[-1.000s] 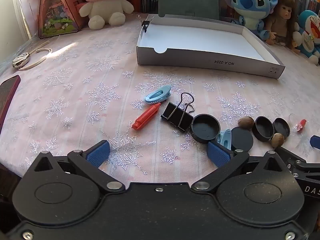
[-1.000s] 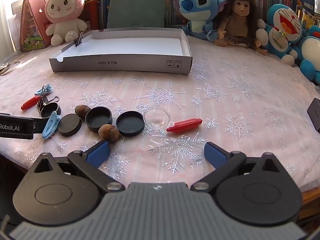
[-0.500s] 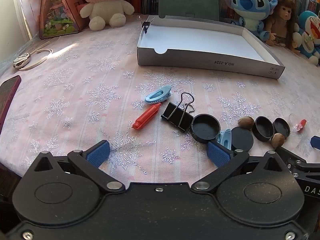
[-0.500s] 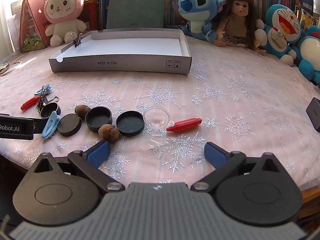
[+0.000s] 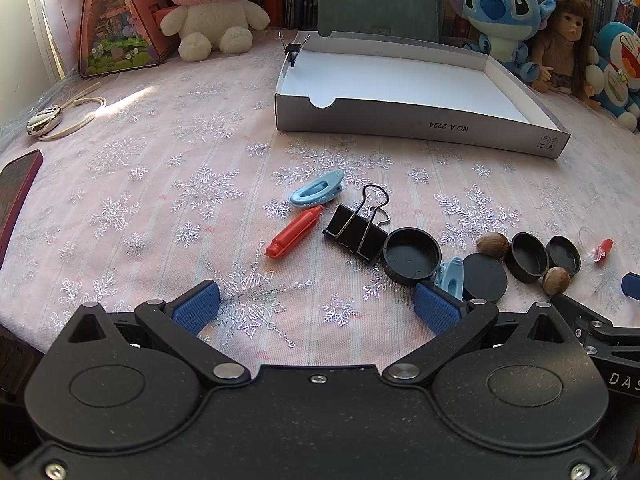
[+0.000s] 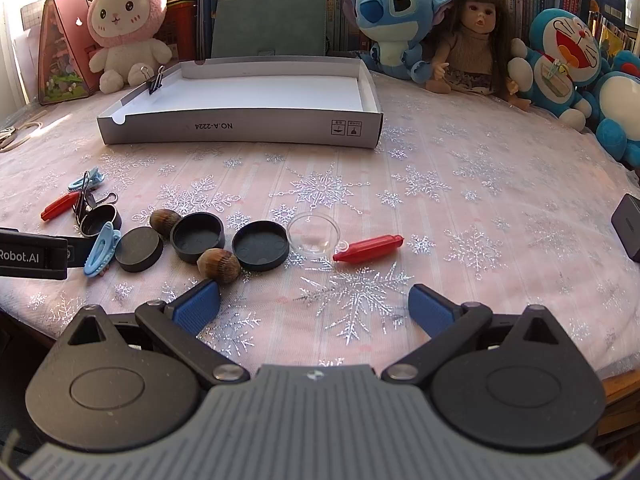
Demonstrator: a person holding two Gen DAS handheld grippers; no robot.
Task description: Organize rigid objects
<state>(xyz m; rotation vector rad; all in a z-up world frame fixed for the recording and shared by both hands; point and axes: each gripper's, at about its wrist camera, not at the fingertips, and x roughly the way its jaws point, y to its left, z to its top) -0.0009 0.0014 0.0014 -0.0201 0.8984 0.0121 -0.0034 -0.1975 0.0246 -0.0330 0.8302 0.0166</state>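
- Although both tools sit at the near edge of the table (image 6: 480, 168), neither has taken anything: the left gripper (image 5: 316, 304) has its blue pads spread wide over bare cloth, and the right gripper (image 6: 314, 306) is spread just as wide and empty.
- Closest to the left gripper, a black cap (image 5: 412, 254) lies open side up, touching a black binder clip (image 5: 354, 228); just beyond are a red pen-shaped piece (image 5: 294, 232) and a pale blue clip (image 5: 318, 194).
- Beside that cap, toward the right, a second blue clip (image 5: 452, 276) leans against a flat black disc (image 5: 484, 278).
- Nearest the right gripper, a brown nut (image 6: 218, 265) sits between two more black caps (image 6: 198, 236) and (image 6: 261, 245); another nut (image 6: 164, 220) lies just behind.
- Further toward the table's right side, a clear little dish (image 6: 313, 235) touches a second red piece (image 6: 368, 247).
- At the far side of the table the white box tray (image 6: 240, 130) stands with its floor bare; only a small binder clip (image 6: 154, 80) is pinched onto its left wall.
- My judgement: sorting has barely begun, if the tray is the destination. Every loose piece remains on the cloth near the front edge, so all the picks and placings are left.
- Plush toys (image 6: 128, 28) and a doll (image 6: 476, 32) line the far edge, apparently no part of the job.
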